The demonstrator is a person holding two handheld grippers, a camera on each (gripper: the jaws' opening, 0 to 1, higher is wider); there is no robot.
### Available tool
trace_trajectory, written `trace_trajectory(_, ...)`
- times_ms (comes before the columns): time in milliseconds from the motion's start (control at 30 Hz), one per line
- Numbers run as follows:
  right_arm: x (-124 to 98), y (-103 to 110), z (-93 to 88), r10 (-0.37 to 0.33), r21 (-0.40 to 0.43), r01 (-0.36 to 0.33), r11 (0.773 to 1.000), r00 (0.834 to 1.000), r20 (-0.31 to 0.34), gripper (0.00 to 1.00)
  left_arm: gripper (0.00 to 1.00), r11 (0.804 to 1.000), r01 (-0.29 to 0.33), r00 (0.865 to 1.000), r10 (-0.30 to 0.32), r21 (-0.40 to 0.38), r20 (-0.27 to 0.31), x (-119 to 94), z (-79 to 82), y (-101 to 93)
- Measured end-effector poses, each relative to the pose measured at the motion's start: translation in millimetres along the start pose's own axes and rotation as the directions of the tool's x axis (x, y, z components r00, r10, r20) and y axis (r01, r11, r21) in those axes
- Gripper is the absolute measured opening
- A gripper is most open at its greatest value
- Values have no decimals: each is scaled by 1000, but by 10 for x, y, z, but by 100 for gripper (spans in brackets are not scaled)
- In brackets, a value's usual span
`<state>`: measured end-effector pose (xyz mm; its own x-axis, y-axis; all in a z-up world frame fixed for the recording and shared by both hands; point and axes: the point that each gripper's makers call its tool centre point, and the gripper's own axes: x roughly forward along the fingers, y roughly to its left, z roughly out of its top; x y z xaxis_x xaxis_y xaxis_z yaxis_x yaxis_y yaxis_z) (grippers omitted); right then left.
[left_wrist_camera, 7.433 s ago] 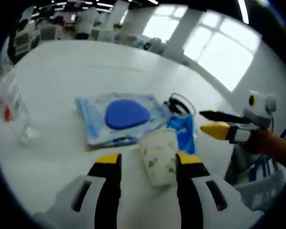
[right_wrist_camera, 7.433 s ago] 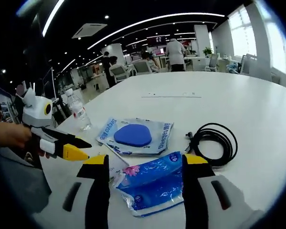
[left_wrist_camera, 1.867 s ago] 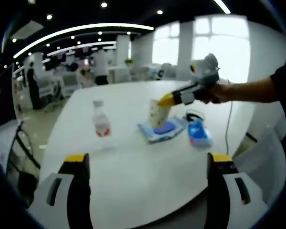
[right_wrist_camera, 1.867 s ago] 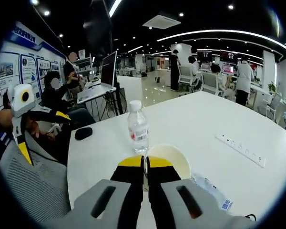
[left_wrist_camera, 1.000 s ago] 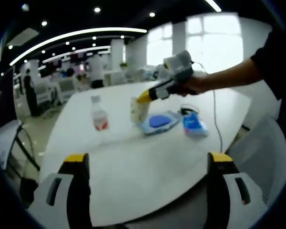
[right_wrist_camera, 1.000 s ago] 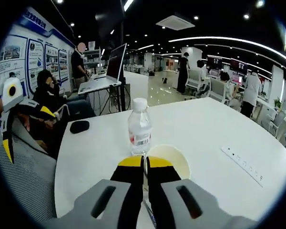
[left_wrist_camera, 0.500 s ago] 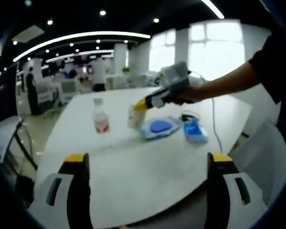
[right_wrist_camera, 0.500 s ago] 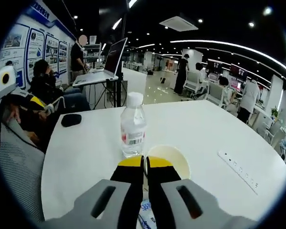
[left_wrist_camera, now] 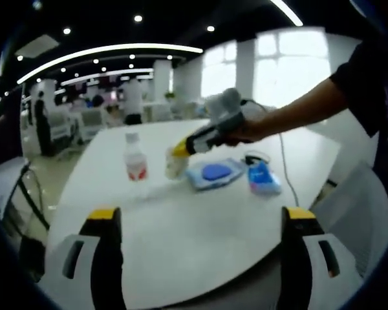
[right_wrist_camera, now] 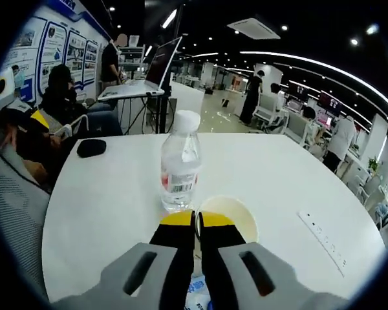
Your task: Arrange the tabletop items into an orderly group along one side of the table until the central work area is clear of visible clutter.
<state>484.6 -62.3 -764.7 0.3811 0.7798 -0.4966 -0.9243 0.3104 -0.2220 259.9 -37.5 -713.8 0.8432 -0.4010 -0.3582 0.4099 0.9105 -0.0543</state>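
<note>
A cream paper cup with a printed pattern (left_wrist_camera: 175, 163) is pinched by its rim in the yellow-tipped jaws of the right gripper (left_wrist_camera: 181, 148), low over the white counter (left_wrist_camera: 200, 219) and just beside a small clear plastic water bottle with a red-and-white label and white cap (left_wrist_camera: 135, 159); in the right gripper view the cup's open mouth (right_wrist_camera: 227, 219) sits right behind the closed jaws of that gripper (right_wrist_camera: 196, 223), with the bottle (right_wrist_camera: 179, 163) standing upright immediately beyond it. To the cup's other side on the counter, in the left gripper view, lie a flat clear packet holding a blue rounded pad (left_wrist_camera: 212, 173), then a small blue plastic packet (left_wrist_camera: 263, 180) and, just behind that, a coiled black cable (left_wrist_camera: 257, 157); a corner of blue packaging (right_wrist_camera: 195, 290) peeks out under the right gripper's body. The left gripper (left_wrist_camera: 199, 213) is held back from the counter's near edge, its jaws spread wide with nothing between them. A person's bare forearm (left_wrist_camera: 297, 116) reaches in to hold the right gripper. Farther along the counter a white power strip (right_wrist_camera: 322, 239) lies flat, and a black computer mouse (right_wrist_camera: 91, 148) rests near the far edge, close to a seated person (right_wrist_camera: 58, 97). An open-plan office with desks, chairs and ceiling lights stretches behind
</note>
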Motion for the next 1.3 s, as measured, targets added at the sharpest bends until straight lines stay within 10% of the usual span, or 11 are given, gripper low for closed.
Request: trace_trajectory(1300,328,268,-118,67,-136,-71,988,997,-30,1,93,1000,-22,999,22,3,-34,24,-65,39)
